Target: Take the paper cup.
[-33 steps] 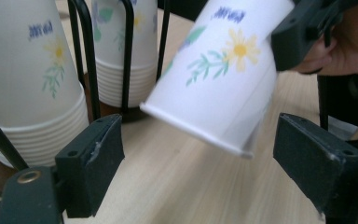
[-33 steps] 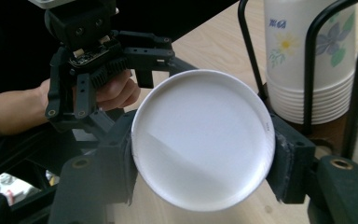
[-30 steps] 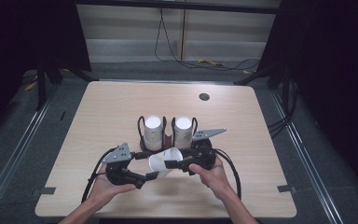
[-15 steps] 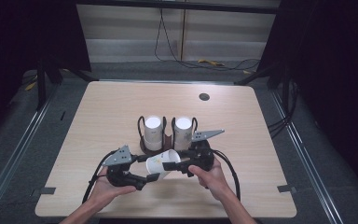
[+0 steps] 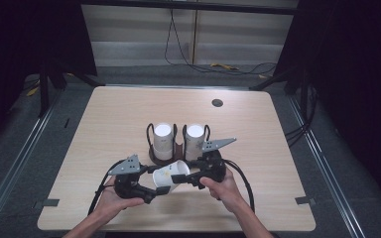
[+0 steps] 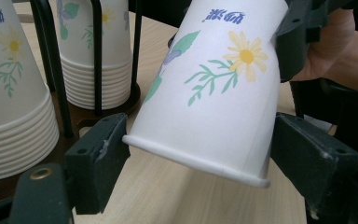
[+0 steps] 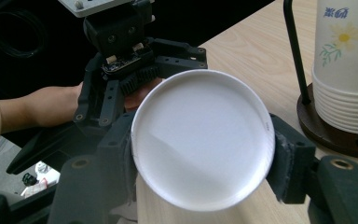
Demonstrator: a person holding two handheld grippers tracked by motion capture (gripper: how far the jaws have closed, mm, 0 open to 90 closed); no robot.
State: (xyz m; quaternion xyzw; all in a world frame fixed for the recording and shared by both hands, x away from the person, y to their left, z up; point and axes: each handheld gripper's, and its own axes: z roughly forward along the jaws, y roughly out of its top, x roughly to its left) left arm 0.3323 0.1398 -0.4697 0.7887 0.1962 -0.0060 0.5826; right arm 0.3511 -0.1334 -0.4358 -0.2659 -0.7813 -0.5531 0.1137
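Observation:
A white paper cup printed with flowers lies tilted between both grippers above the table's front. My right gripper is shut on its base end, pads pressing both sides of the white cup bottom. My left gripper straddles the rim end of the cup. Its jaws have just been opening, and they stand beside the rim with the cup between them. In the high view the left gripper sits left of the cup and the right gripper right of it.
Just behind the hands, a dark wire cup holder carries two stacks of upside-down flowered cups. A round dark grommet sits far back on the wooden table. Cables trail from both grippers toward the front edge.
Both hands and the cup keep their place; only the cup's tilt shifts slightly.

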